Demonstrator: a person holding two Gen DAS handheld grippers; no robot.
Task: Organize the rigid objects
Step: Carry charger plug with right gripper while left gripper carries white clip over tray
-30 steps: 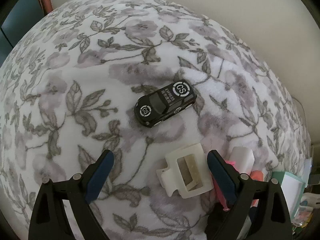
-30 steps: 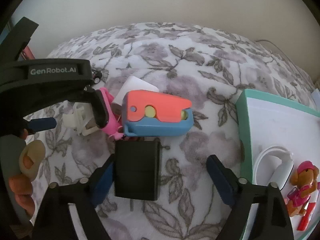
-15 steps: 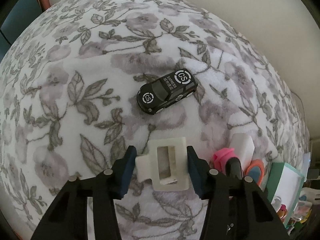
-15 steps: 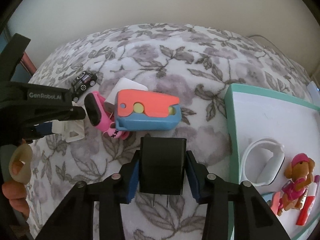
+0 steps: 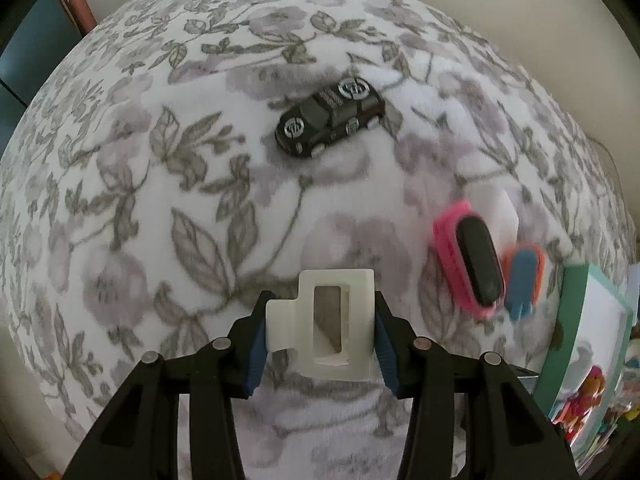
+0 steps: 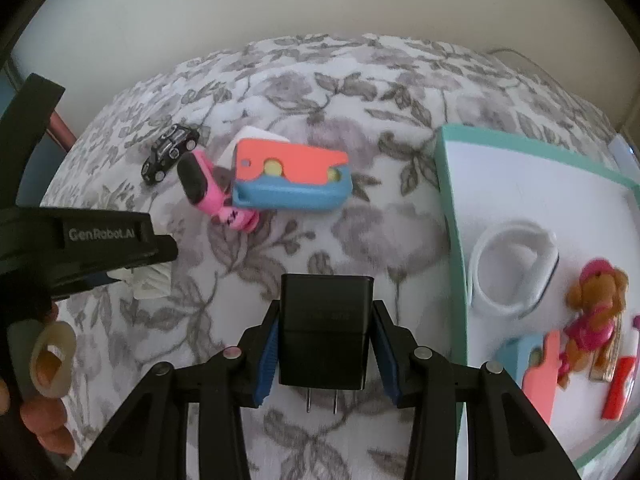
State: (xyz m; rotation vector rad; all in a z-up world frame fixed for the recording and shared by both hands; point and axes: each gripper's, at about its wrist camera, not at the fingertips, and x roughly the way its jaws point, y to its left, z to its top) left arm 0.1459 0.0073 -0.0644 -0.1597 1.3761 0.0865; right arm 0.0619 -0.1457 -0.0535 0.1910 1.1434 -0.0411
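Left gripper (image 5: 320, 344): clenched on the white plastic clip (image 5: 324, 320); both blue fingers (image 5: 256, 344) are pressed against its sides, having just closed on it.
Right gripper (image 6: 326, 354): clenched on the black charger plug (image 6: 324, 328), held between the blue pads with its two prongs pointing back toward the camera.
Floral blanket (image 5: 160, 200): everything is laid on it.
Black toy car (image 5: 330, 120): seen lying beyond the clip, well apart from it.
Pink and black item (image 6: 204, 184): found touching the orange and blue case (image 6: 292, 178).
Green-edged tray (image 6: 452, 208): seen to the right of the plug; a white ring (image 6: 512, 272) and a toy dog figure (image 6: 596, 304) are held in it.
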